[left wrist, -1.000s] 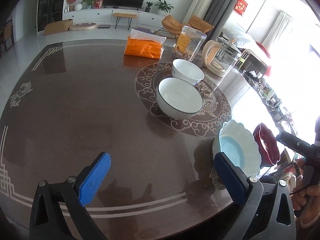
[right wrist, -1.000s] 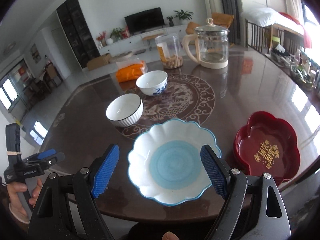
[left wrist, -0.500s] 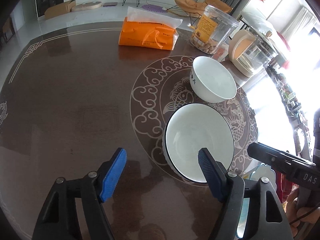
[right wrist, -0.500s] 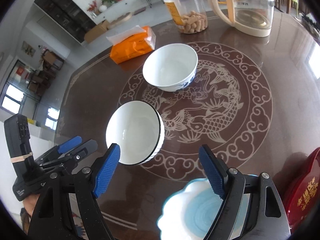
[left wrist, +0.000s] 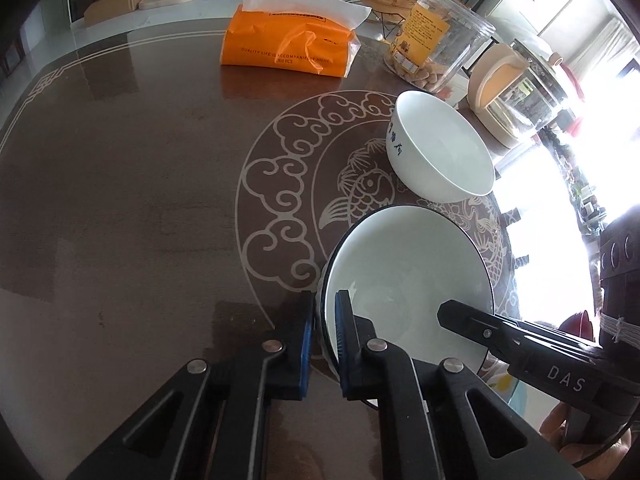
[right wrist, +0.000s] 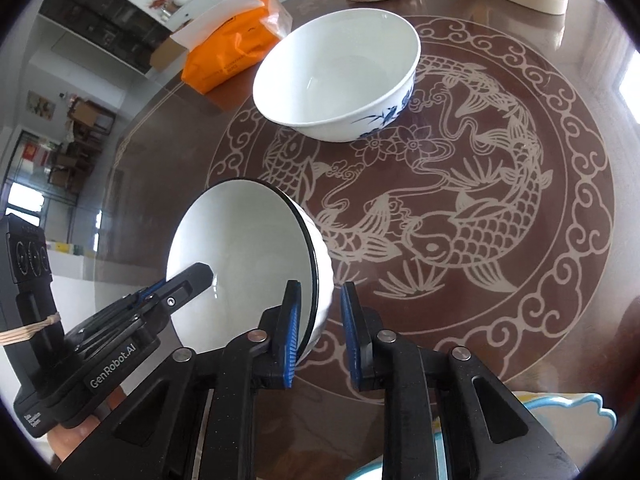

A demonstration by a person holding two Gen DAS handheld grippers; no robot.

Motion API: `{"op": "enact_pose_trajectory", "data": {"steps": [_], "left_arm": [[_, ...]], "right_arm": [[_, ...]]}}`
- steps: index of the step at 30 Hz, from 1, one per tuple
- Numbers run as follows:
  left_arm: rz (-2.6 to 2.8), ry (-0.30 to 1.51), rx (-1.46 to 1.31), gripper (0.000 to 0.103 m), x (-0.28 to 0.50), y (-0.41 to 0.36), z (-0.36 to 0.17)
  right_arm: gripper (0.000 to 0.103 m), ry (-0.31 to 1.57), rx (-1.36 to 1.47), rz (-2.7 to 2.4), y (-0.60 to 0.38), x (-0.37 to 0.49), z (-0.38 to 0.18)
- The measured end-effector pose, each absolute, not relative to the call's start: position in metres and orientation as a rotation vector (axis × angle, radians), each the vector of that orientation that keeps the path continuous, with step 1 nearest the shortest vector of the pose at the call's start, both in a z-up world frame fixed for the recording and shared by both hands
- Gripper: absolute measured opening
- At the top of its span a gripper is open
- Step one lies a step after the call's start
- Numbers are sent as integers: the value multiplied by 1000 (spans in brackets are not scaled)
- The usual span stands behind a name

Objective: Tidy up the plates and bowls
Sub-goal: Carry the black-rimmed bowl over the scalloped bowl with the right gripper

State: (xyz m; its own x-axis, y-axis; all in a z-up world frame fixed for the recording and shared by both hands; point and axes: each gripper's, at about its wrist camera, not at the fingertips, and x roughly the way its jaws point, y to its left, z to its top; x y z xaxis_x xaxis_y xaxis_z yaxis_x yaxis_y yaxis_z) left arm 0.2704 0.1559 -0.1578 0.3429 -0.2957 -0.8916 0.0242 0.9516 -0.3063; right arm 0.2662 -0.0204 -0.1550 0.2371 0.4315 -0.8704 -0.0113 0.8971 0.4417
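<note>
A white bowl with a thin black rim (left wrist: pixel 408 272) (right wrist: pixel 244 260) sits on the patterned centre of the dark table. My left gripper (left wrist: pixel 322 332) is shut on its left rim, one pad inside and one outside. My right gripper (right wrist: pixel 318 332) is closed around its right wall, one pad inside and one outside; the outer pad shows a small gap. A second white bowl with blue flowers (left wrist: pixel 438 152) (right wrist: pixel 340 72) stands behind it, untouched. A white and blue scalloped plate (right wrist: pixel 560 428) shows at the lower right edge.
An orange tissue pack (left wrist: pixel 288 48) (right wrist: pixel 228 52), a clear jar of snacks (left wrist: pixel 432 40) and a glass kettle (left wrist: pixel 516 96) stand at the table's far side. A bit of a red dish (left wrist: pixel 576 322) shows at the right.
Both grippers have moved in on the black-rimmed bowl from opposite sides and closed on its rim. They were wide open half a second ago.
</note>
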Motion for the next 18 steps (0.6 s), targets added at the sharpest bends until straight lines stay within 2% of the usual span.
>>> {"op": "enact_pose_trajectory", "data": {"steps": [7, 18], "left_arm": [[-230, 1144, -243, 9, 252, 155, -138], [-314, 1022, -187, 9, 188, 107, -69]], "right_arm": [[17, 1237, 349, 318, -22, 254, -141], [17, 1161, 328, 352, -64, 190, -74]]}}
